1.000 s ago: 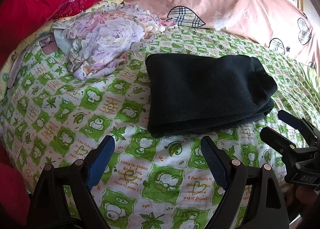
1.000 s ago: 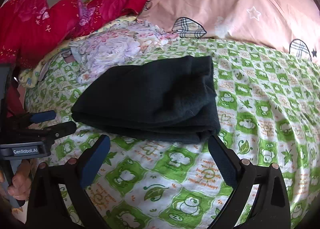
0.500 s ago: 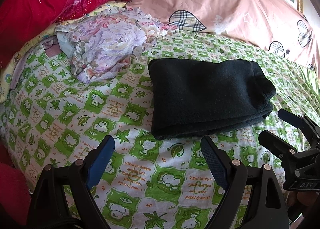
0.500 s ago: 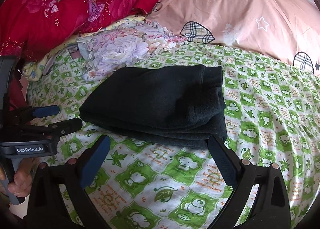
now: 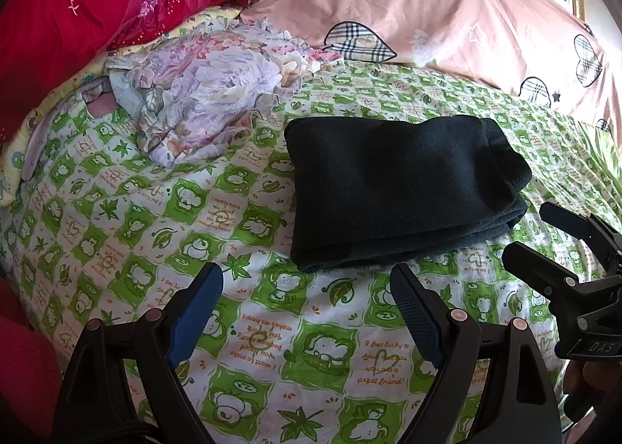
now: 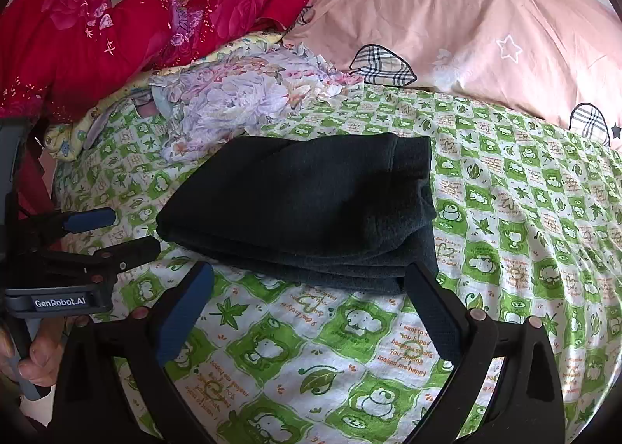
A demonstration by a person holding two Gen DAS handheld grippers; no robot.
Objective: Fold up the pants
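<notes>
Left gripper (image 5: 305,298) and right gripper (image 6: 311,294), jaws spread and empty, hover over the green-checked bed sheet (image 5: 116,218). Just beyond lie the dark pants (image 5: 400,187), folded into a compact stack; farther off, a floral garment (image 5: 202,94) and a pink pillow (image 5: 408,5).

"GenRobot.AI" — left hand-held gripper (image 6: 128,234); "I want to make happy" — bedsheet (image 6: 505,249)

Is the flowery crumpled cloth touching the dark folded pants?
Apart. In the left wrist view a strip of green checkered sheet shows plainly between the flowery cloth and the folded pants.
</notes>
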